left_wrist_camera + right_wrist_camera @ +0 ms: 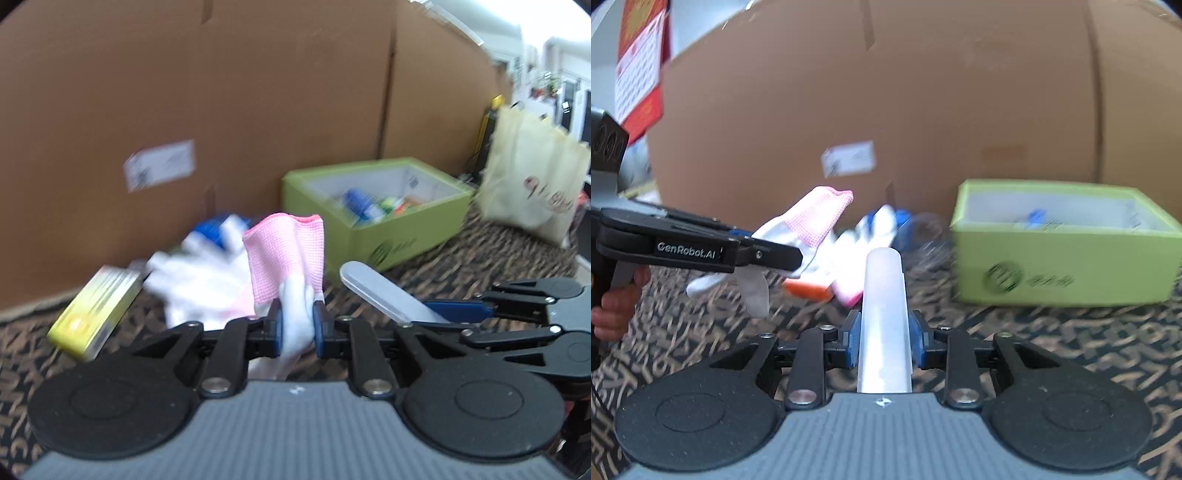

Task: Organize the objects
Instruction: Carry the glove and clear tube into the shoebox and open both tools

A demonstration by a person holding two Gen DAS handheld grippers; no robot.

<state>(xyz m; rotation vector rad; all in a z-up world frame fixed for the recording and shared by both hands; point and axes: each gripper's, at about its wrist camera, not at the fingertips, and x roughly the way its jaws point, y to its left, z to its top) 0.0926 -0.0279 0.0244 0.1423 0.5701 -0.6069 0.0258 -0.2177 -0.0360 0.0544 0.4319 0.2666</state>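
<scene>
My left gripper (pixel 298 325) is shut on a pink-and-white glove (pixel 286 254), which hangs lifted above the patterned tabletop (pixel 480 254). The right wrist view has this gripper (pixel 798 258) coming in from the left, the glove (pixel 812 221) pinched at its tips. My right gripper (pixel 884 339) is shut on a translucent white tube (pixel 884 295) that sticks out forward between its blue pads. That tube (pixel 380 291) shows at the right of the left wrist view. An open green box (pixel 380 236) with several small items stands behind, to the right.
A large cardboard box (pixel 221 110) walls off the back. A yellow carton (pixel 96 314) lies at the left beside more white gloves (pixel 199 280). An orange item (pixel 809 290) rests by that pile. A cream tote bag (pixel 532 184) stands at the far right. A hand (pixel 613 314) holds the left gripper.
</scene>
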